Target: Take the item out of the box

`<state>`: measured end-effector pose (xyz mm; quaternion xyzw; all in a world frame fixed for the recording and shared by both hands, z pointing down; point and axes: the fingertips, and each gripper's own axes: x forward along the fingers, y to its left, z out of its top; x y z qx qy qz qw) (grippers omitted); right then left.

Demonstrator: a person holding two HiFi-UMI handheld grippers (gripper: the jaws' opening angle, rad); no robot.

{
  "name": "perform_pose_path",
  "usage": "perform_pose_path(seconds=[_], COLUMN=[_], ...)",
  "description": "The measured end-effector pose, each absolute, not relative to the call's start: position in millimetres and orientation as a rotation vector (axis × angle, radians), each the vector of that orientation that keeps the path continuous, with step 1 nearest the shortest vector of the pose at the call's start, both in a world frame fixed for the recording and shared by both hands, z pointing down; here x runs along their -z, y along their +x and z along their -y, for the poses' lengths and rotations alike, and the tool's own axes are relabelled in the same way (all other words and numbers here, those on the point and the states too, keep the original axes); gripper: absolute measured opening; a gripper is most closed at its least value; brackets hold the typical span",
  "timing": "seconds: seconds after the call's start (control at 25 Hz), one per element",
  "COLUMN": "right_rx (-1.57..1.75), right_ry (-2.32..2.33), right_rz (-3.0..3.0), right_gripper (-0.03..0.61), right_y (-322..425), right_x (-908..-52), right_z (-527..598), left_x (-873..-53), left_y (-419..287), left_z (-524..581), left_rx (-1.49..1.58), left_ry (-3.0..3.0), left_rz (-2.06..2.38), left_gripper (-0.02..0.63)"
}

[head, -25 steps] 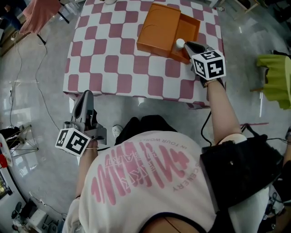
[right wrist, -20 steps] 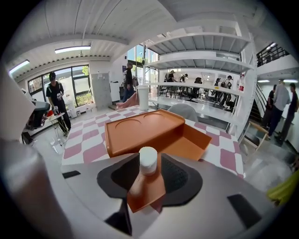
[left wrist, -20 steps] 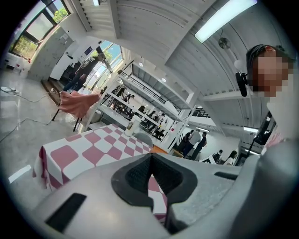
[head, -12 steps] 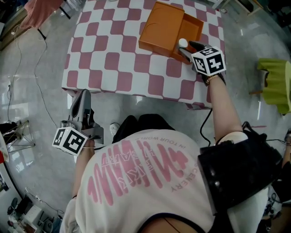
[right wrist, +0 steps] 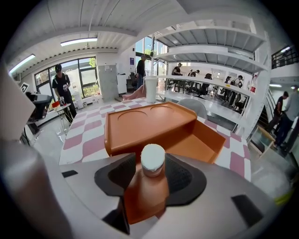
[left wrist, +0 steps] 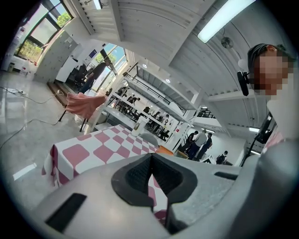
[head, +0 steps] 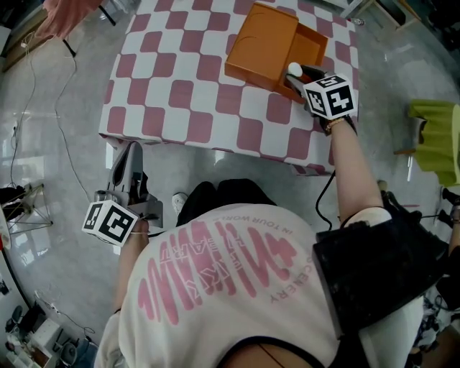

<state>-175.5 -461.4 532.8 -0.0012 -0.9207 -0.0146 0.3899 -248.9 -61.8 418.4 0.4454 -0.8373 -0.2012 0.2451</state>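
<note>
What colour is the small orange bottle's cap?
White; round cap of the small orange bottle, best in the right gripper view.

Pink-and-white checked table (head: 180,93) at top. Orange box (head: 262,43) on far right part, lid covering left portion, right portion open. White-capped item (head: 295,69) at open portion's near corner. Right gripper (head: 298,75) at box, jaws just closing, one either side of cap. Left gripper (head: 132,152) low over floor, beside table's near left corner, jaws together. Black bag (head: 374,273) at person's right side. Pink cloth (head: 65,14) top left.
</note>
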Motion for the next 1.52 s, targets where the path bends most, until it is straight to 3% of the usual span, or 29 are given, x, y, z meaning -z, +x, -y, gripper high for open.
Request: perform_pose_path(seconds=[0.16, 1.52], right_rx=[0.066, -0.046], right_ry=[0.012, 0.036], right_rz=[2.334, 2.314], right_gripper=[0.153, 0.132], right_y=[-176.2, -178.0], right_x=[-533.1, -535.1], right_z=[461.8, 468.3], left_x=[-422.2, -420.1], left_y=[-249.1, -247.3], left_z=[54.8, 51.7], left_rx=[0.563, 0.55], left_ry=[1.199, 1.209], left_rz=[2.289, 2.301], left_gripper=[0.008, 0.008])
